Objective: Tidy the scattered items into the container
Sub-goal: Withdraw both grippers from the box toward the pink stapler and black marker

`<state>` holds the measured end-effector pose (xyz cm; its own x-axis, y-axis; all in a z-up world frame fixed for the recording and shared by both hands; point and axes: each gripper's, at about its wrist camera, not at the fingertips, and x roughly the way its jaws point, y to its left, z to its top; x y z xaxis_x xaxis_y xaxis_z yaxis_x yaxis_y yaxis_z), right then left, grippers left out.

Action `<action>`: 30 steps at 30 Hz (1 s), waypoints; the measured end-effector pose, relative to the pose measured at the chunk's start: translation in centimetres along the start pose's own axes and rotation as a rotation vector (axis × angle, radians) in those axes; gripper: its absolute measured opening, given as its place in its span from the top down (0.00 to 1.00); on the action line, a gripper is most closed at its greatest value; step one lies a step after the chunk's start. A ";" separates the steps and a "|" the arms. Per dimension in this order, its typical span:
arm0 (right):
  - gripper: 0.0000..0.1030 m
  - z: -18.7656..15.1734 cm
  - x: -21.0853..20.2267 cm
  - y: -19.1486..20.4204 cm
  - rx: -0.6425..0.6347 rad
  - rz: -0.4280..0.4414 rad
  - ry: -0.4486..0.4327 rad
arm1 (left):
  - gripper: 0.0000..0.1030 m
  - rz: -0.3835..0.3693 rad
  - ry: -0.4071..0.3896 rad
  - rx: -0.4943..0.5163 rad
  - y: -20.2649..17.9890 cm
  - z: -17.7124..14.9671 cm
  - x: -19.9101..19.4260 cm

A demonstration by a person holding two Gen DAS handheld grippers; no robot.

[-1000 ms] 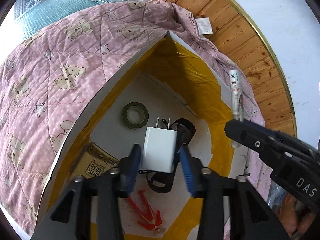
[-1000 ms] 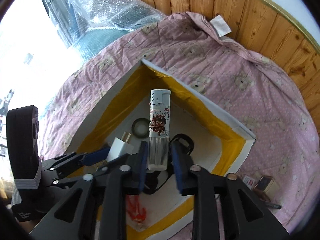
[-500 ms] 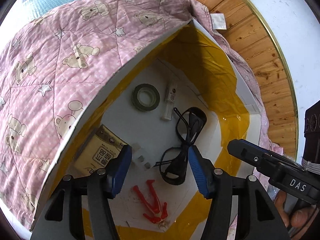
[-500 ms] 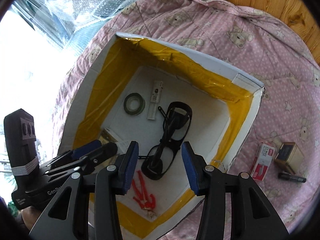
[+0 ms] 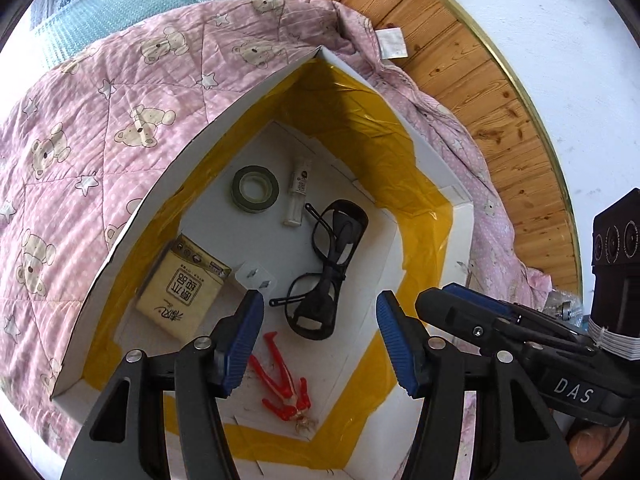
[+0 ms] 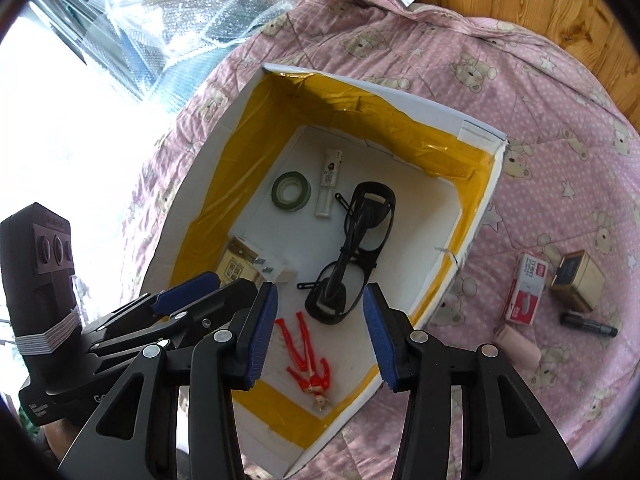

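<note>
A white box lined with yellow tape [image 5: 192,148] [image 6: 404,98] sits on a pink bear quilt [image 5: 100,120]. On its floor lie a green tape roll [image 5: 255,195] [image 6: 291,191], a white lighter [image 5: 299,192] [image 6: 330,188], black glasses [image 5: 332,264] [image 6: 352,248], a white charger [image 5: 256,276] [image 6: 276,272], a tissue pack [image 5: 184,288] [image 6: 236,264] and a red figure [image 5: 284,384] [image 6: 308,356]. My left gripper [image 5: 320,320] hovers open above the box, holding nothing. Beside it, my right gripper [image 6: 320,312] is open and holding nothing too.
On the quilt [image 6: 560,160] right of the box lie a red-white staple box [image 6: 524,294], a small gold box [image 6: 578,280], a black marker [image 6: 588,324] and a pink roll [image 6: 516,344]. A wooden wall [image 5: 500,120] stands behind; bubble wrap [image 6: 208,28] lies at the back left.
The left gripper let go of the white charger and the right let go of the lighter; both now lie in the box. Both grippers opened wide and drew back.
</note>
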<state>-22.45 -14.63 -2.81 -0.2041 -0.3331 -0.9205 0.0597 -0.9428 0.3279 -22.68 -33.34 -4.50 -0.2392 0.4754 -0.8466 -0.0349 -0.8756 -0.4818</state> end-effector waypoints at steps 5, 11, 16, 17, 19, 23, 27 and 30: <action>0.53 -2.3 -2.3 0.2 0.014 0.017 -0.043 | 0.42 0.017 -0.006 0.017 -1.2 -1.8 -1.5; 0.53 -5.0 -4.1 0.0 0.037 0.042 -0.069 | 0.42 0.049 -0.012 0.052 -2.7 -4.2 -3.3; 0.53 -6.7 -5.7 0.4 0.030 0.056 -0.094 | 0.42 0.063 -0.029 0.072 -3.5 -5.9 -5.0; 0.53 -6.9 -6.0 0.5 0.026 0.058 -0.100 | 0.42 0.066 -0.034 0.075 -3.7 -6.1 -5.3; 0.53 -7.3 -6.6 0.8 0.020 0.064 -0.111 | 0.42 0.073 -0.045 0.081 -4.0 -6.5 -5.9; 0.53 -8.0 -7.5 1.2 0.012 0.074 -0.132 | 0.42 0.085 -0.065 0.091 -4.4 -7.1 -7.2; 0.53 -8.9 -8.0 1.3 0.011 0.084 -0.144 | 0.42 0.101 -0.072 0.110 -4.8 -7.8 -8.1; 0.53 -9.7 -8.2 1.1 0.021 0.095 -0.149 | 0.42 0.113 -0.068 0.123 -5.1 -8.4 -8.3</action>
<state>-11.25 -13.08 3.03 -0.3408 -0.4139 -0.8441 0.0656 -0.9061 0.4179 -12.33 -32.14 3.06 -0.3134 0.3706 -0.8743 -0.1220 -0.9288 -0.3499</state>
